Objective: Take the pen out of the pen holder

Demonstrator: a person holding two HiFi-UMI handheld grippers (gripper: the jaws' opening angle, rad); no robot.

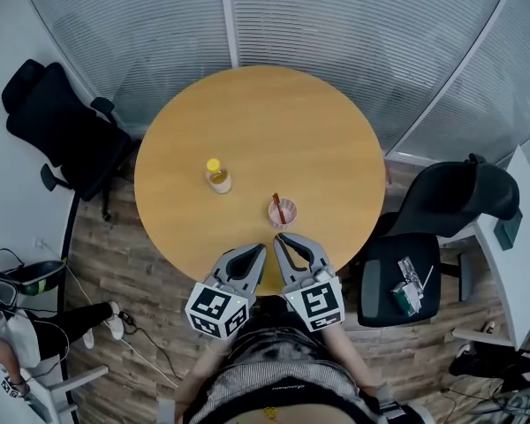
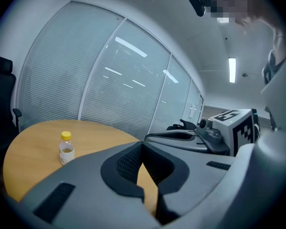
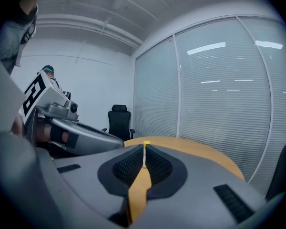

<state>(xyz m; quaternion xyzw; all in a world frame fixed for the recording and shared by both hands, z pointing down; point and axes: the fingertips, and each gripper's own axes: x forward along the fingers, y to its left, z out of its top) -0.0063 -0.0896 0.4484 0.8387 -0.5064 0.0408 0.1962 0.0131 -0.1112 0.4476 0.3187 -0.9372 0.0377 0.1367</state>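
Nearest are the two grey plastic tools with black-and-white marker cubes, held side by side at the near edge of the round, smooth wooden tabletop. The left hand-held gripper has its dark ribbed pads touching at the tip and holds nothing. The right hand-held gripper is almost closed too, with only a thin slit between its pads, and it is also empty.

The small round pen holder with a pale pink rim stands on the tabletop just past the tip of the right hand-held gripper, a little farther away. The thin reddish-brown pen is inside it. It stands nearly straight up and leans a bit toward the far side.

I think the right side is nearer, so it should open up, go forward and pinch the top of the pen.

A small clear bottle with a yellow cap stands to the left, well apart.
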